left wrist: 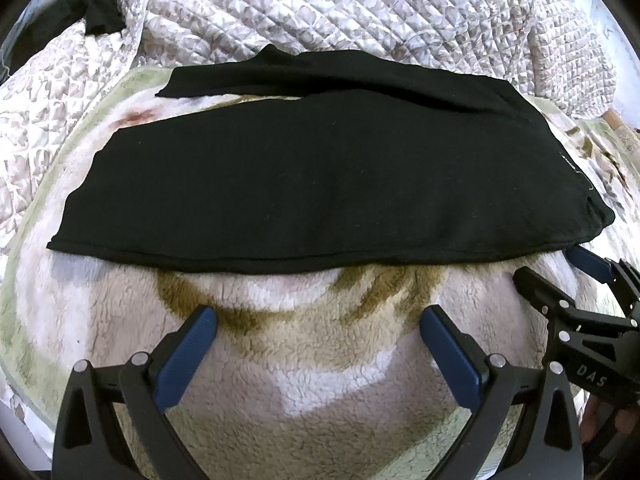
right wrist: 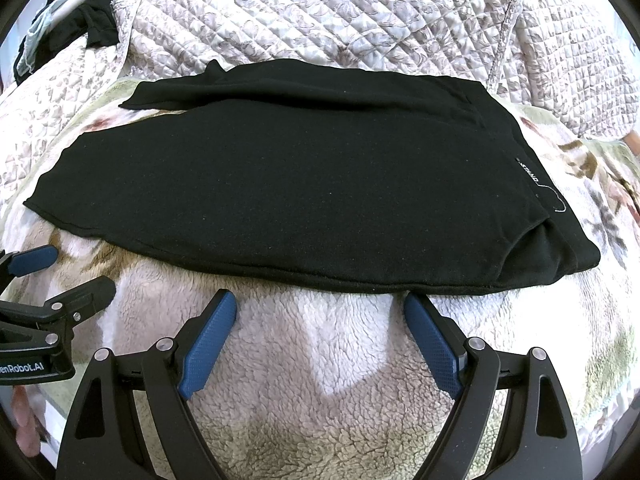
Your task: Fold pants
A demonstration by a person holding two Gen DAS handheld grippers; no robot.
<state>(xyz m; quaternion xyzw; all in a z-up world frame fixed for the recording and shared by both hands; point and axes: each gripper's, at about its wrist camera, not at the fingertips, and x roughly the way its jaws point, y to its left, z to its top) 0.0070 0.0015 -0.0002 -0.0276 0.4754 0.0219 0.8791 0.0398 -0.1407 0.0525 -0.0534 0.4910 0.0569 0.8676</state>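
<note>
Black pants lie flat across a fleece blanket, the legs running left and the waistband with a small label at the right. One leg lies over the other, with the far leg's hem poking out at the upper left. My left gripper stands open just short of the near hem, nothing between its fingers. My right gripper is also open and empty, its tips at the near hem by the waist end. Each gripper shows at the edge of the other's view.
A quilted floral cover rises behind the pants. Dark clothing is heaped at the far left corner. A fingertip shows at the lower left of the right wrist view.
</note>
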